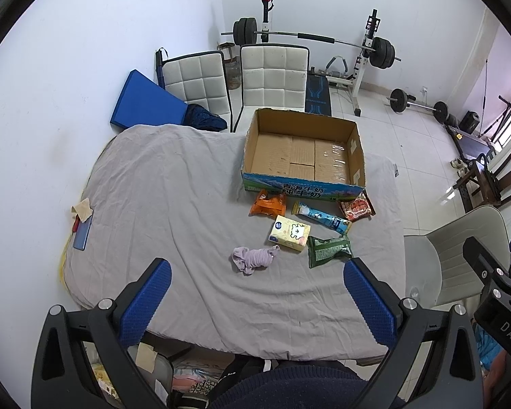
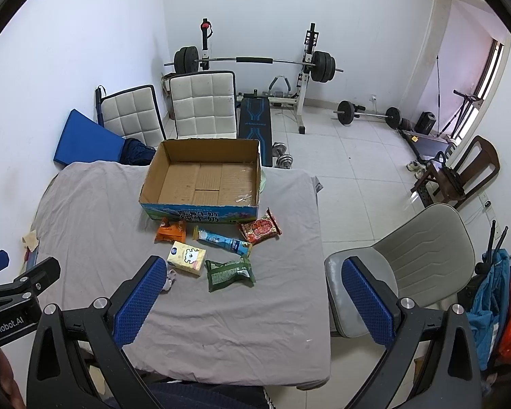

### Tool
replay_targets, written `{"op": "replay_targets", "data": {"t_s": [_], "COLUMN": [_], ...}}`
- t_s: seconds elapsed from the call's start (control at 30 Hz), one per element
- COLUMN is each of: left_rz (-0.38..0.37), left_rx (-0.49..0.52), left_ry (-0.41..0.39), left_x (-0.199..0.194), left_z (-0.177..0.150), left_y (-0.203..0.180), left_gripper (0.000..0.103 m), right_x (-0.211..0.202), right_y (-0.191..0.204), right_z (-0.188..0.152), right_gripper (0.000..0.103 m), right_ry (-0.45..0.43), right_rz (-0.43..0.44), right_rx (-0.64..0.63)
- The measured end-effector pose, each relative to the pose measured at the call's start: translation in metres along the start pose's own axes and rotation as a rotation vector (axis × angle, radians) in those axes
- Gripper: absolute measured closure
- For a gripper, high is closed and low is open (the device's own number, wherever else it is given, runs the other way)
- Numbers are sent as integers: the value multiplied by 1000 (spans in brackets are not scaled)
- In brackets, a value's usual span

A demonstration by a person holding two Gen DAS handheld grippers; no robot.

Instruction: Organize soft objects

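An open, empty cardboard box (image 1: 303, 150) (image 2: 201, 177) stands on the grey-sheeted table (image 1: 173, 204) (image 2: 95, 218). In front of it lie an orange packet (image 1: 268, 204) (image 2: 170, 231), a blue tube packet (image 1: 322, 217) (image 2: 221, 238), a red packet (image 1: 357, 207) (image 2: 259, 227), a yellow tissue pack (image 1: 289, 233) (image 2: 186, 257), a green packet (image 1: 328, 250) (image 2: 230, 272) and a crumpled lilac cloth (image 1: 253, 259) (image 2: 169, 278). My left gripper (image 1: 257, 293) is open and empty above the table's near edge. My right gripper (image 2: 255, 289) is open and empty, to the right.
A phone (image 1: 82, 233) and paper scrap lie at the table's left edge. A grey chair (image 2: 402, 262) stands at the right, two white chairs (image 2: 201, 105) behind the table. A blue mat (image 1: 143, 102) leans on the wall. Weight bench and barbells stand beyond.
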State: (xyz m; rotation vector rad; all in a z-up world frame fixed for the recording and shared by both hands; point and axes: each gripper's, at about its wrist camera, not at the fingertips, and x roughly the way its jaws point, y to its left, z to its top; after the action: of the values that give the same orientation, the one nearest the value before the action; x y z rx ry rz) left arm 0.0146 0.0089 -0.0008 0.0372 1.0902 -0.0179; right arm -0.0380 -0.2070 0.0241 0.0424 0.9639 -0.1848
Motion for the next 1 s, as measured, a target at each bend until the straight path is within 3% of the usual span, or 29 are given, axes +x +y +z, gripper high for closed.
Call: {"op": "replay_targets", "data": {"t_s": [0.73,0.9,1.0], "left_rz": [-1,17,5], "left_rx": [-12,-79,-149], "left_ry": [-3,54,173], "left_x": [-9,36,90], "left_z": [-6,4,6], "left_y": [0,19,35], "left_gripper": [0,0,0], "right_x": [0,40,92], "right_y": [1,-6,-10], "right_z": [-2,0,-3], "right_gripper": [0,0,0], "right_ry": [1,74,160], "right_rz": [9,29,54], "right_rx": [9,58,96]}}
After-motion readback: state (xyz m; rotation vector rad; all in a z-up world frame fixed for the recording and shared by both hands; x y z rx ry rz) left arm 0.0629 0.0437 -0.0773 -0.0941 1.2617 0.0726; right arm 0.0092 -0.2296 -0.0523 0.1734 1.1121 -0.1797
